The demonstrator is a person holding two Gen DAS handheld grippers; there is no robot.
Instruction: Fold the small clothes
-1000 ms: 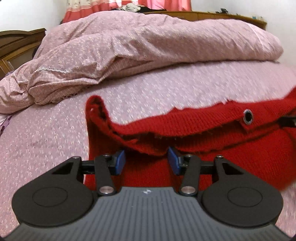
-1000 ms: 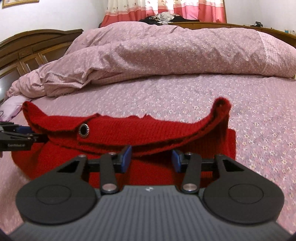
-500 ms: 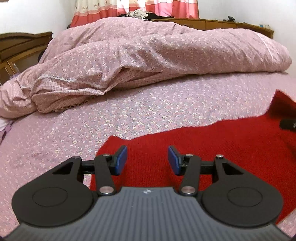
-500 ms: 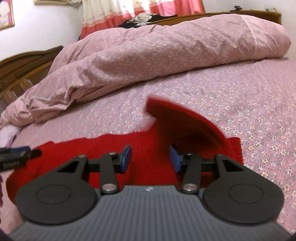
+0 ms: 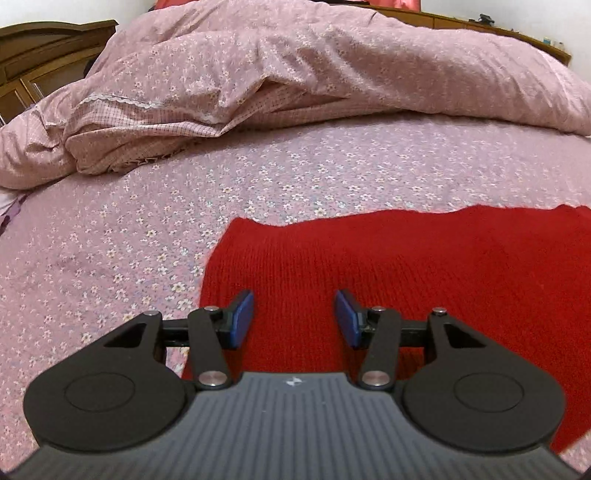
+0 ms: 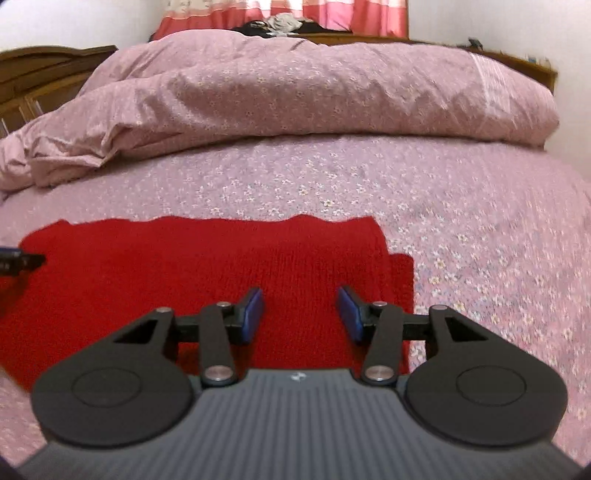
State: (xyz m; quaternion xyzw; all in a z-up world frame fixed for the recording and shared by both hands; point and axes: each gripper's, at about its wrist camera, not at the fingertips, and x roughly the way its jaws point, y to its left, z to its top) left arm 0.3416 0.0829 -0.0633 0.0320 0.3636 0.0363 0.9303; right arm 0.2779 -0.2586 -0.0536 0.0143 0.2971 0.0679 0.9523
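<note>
A red knitted garment (image 5: 406, 266) lies flat and folded on the pink flowered bed sheet (image 5: 147, 236). Over its left end hangs my left gripper (image 5: 294, 317), jaws apart, with only bare knit showing between the blue pads. The right wrist view shows the same garment (image 6: 184, 266) as a flat red rectangle, a lower layer sticking out at its right edge. My right gripper (image 6: 300, 315) hovers open above that right end, nothing between its pads. The tip of the left gripper (image 6: 22, 260) shows at the far left of that view.
A bunched pink flowered duvet (image 5: 295, 74) fills the far half of the bed. A wooden headboard (image 5: 48, 55) stands at the left, a wooden shelf and red curtains (image 6: 332, 14) behind the bed. Bare sheet lies left and right of the garment.
A second ago the garment's top layer was raised in a sagging fold with a button showing. It now lies flat, and both grippers are empty above it; the left gripper moved lower.
</note>
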